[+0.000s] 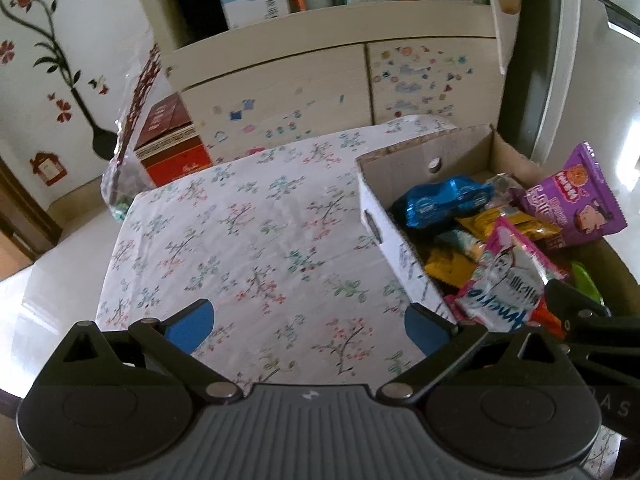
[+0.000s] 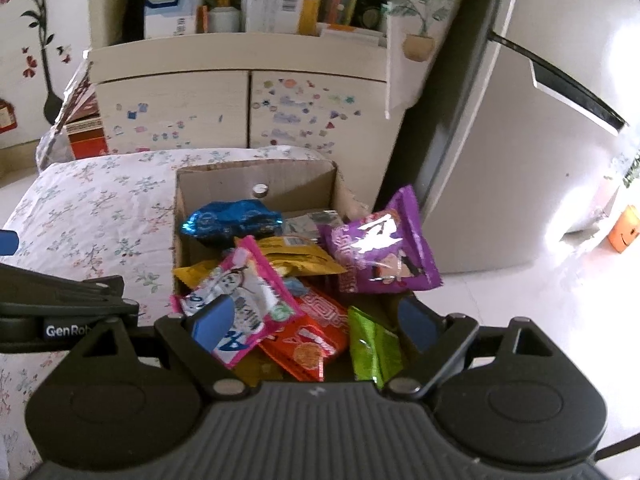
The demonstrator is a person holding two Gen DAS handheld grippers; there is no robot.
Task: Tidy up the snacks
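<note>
The left gripper (image 1: 310, 326) stands with its blue pads spread wide and nothing between them, held over the flowered tablecloth (image 1: 248, 232) just beside the near left corner of the cardboard box (image 1: 394, 240). The right gripper (image 2: 312, 320) is likewise spread and empty, poised above the near end of that box, its left pad (image 2: 212, 318) overlapping the pink and white packet (image 2: 240, 300) in view; whether it touches the packet I cannot tell.

The snacks lie heaped loosely in the box: a blue foil pack (image 2: 232, 218) toward the far wall, yellow packets (image 2: 298, 258) under the pink one, an orange-red packet (image 2: 312, 336) and a green one (image 2: 374, 346) nearest the right gripper, and a purple bag (image 2: 384, 248) propped on the right rim, leaning partly outside. The cloth beside the box holds no snacks in either view.

That fits two readings: snacks gathered into the box with the grippers just freed, or a jumble about to be lifted out and sorted on the cloth. The purple bag looks the least settled and might slide off the rim
</note>
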